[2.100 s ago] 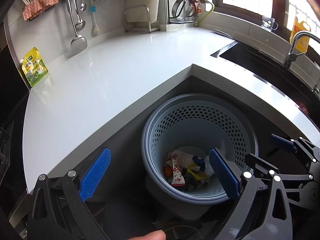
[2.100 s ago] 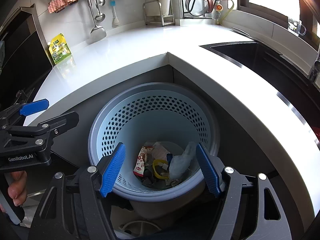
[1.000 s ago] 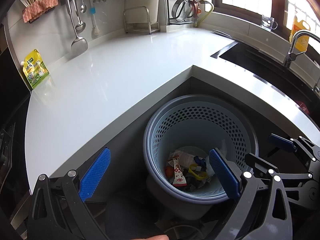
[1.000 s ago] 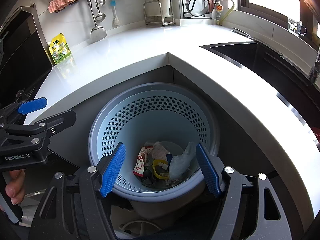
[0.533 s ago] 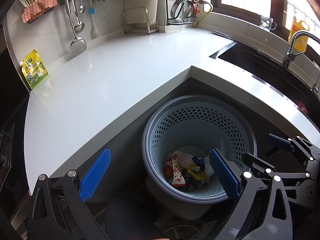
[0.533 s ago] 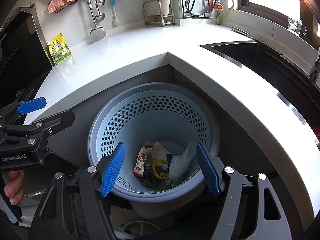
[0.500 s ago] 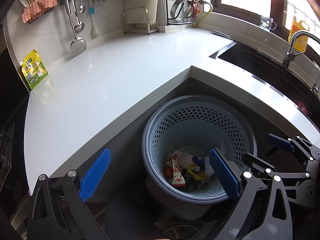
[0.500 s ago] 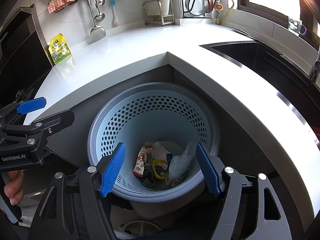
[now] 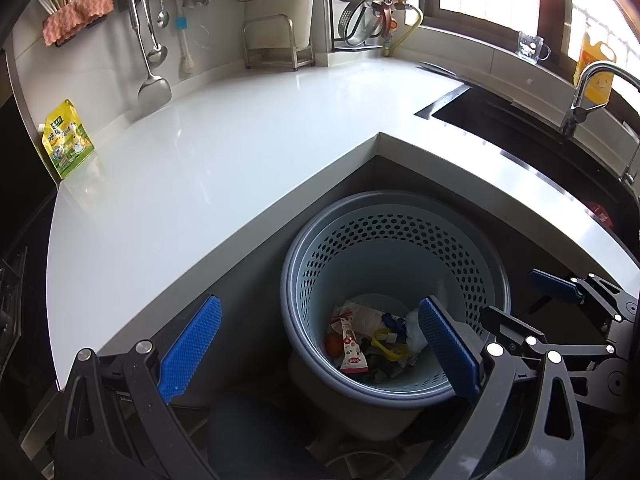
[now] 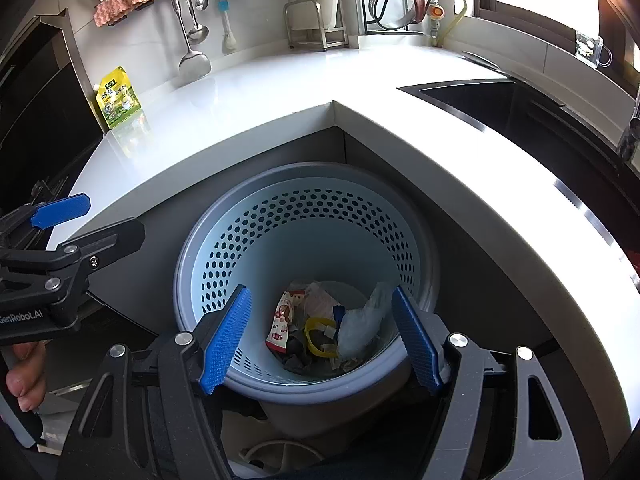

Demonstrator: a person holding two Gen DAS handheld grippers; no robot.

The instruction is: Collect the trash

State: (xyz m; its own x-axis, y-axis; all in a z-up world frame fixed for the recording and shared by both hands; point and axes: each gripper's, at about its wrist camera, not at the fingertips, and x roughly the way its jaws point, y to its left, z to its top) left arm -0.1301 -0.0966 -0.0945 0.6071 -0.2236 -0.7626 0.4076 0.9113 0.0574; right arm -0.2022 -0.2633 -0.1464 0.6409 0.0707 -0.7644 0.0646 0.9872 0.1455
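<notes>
A light blue perforated trash basket (image 9: 476,256) (image 10: 224,240) stands on the floor in the corner below the white counter. In it lie several pieces of trash: a red-and-white wrapper (image 9: 351,350) (image 10: 283,320), a yellow ring (image 9: 386,346) (image 10: 316,334) and a crumpled clear bag (image 10: 364,320). My left gripper (image 9: 320,354) is open and empty, above the basket's left side. My right gripper (image 10: 320,338) is open and empty, straddling the basket's near rim. Each gripper shows at the edge of the other's view, the right (image 9: 560,292) and the left (image 10: 60,210).
The white L-shaped counter (image 9: 208,152) (image 10: 460,140) wraps around the basket. A yellow-green pouch (image 9: 66,140) (image 10: 118,98) leans at its back left. Utensils (image 9: 152,76) hang on the wall, a dark sink (image 9: 520,128) with a faucet (image 9: 588,92) lies right.
</notes>
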